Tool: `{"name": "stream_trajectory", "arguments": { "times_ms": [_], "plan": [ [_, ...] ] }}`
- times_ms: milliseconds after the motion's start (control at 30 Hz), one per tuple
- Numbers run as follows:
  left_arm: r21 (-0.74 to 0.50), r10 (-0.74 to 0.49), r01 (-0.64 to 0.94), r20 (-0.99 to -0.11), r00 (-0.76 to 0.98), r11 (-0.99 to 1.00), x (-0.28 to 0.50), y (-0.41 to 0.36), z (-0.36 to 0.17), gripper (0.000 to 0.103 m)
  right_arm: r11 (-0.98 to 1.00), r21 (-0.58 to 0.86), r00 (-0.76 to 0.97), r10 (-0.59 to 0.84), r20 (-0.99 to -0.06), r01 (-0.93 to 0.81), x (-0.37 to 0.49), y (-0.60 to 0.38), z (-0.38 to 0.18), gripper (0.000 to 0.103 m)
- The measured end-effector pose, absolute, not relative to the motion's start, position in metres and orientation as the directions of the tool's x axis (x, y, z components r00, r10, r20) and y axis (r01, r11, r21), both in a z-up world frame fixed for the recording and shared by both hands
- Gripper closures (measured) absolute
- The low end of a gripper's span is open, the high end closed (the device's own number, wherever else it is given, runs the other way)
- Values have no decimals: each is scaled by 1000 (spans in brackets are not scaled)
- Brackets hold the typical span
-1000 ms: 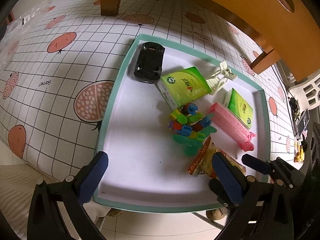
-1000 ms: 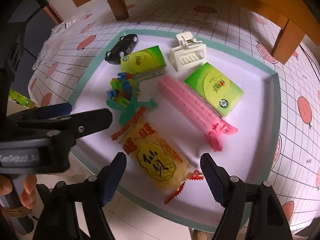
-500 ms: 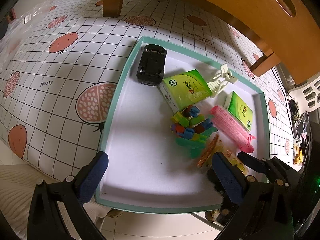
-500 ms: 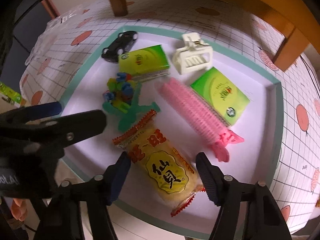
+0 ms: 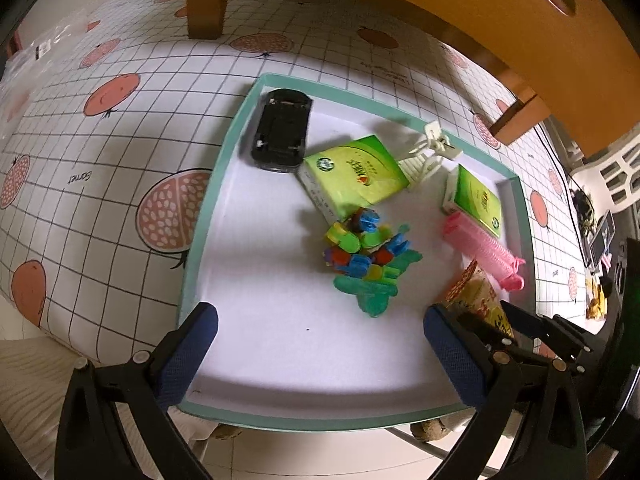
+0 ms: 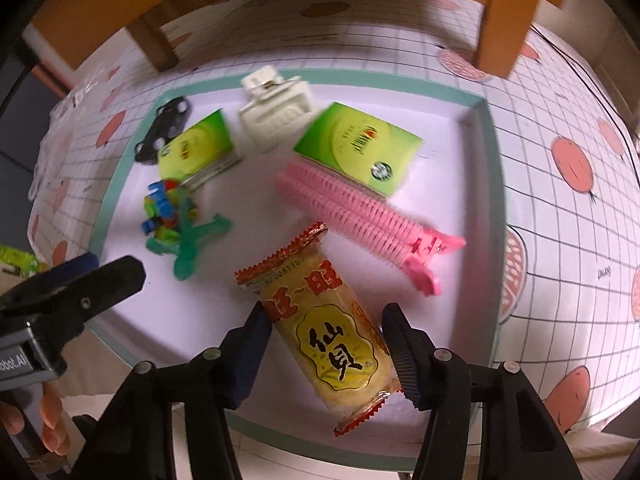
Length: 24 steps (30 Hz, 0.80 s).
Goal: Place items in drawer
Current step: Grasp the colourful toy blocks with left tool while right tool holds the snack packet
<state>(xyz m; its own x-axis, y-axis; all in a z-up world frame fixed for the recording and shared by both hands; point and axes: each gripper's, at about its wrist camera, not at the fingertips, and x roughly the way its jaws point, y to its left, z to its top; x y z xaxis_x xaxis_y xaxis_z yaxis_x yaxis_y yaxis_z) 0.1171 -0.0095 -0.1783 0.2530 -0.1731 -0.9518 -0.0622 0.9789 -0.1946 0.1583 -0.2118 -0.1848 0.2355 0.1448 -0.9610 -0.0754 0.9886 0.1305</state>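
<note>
A white tray with a teal rim point(image 5: 208, 208) point(image 6: 492, 184) lies on a fruit-patterned cloth. In it are a black toy car point(image 5: 282, 136), two green boxes point(image 5: 356, 176) point(image 5: 478, 200), a white hair claw point(image 6: 276, 112), a pink roller clip point(image 6: 360, 208) and a heap of coloured clips point(image 5: 368, 256). My right gripper point(image 6: 328, 348) is shut on a yellow snack packet point(image 6: 328, 320) at the tray's near edge, with a pad against each long side. My left gripper point(image 5: 320, 352) stands open over the tray's near left part, with nothing between its fingers.
Wooden furniture legs point(image 5: 206, 4) point(image 6: 504, 20) stand on the cloth beyond the tray. A clear plastic bag point(image 5: 36, 52) lies far left. The cloth's edge and a tiled floor point(image 5: 320, 456) are just below the tray's near rim. A hand point(image 6: 48, 424) holds the left gripper.
My right gripper's fingers have come together onto the snack packet while moving forward over it. The left gripper has drifted slightly, still open.
</note>
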Motion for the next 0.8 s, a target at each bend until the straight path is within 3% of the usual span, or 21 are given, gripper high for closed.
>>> {"name": "stream_trajectory", "arguments": {
  "times_ms": [300, 400, 500, 800],
  "plan": [
    [-178, -177, 21, -951, 254, 984, 124, -35, -184, 2, 974, 227, 216, 219, -951, 9, 163, -230, -188, 47],
    [-166, -177, 65, -952, 250, 984, 125, -48, -187, 16, 966, 257, 213, 244, -946, 35, 161, -245, -189, 47],
    [-157, -170, 75, -956, 237, 985, 130, -55, -194, 18, 963, 268, 214, 253, -943, 43, 161, -249, -190, 47],
    [-137, -154, 84, -955, 252, 987, 138, -61, -202, 41, 966, 255, 211, 243, -947, 34, 154, -254, -186, 48]
  ]
}}
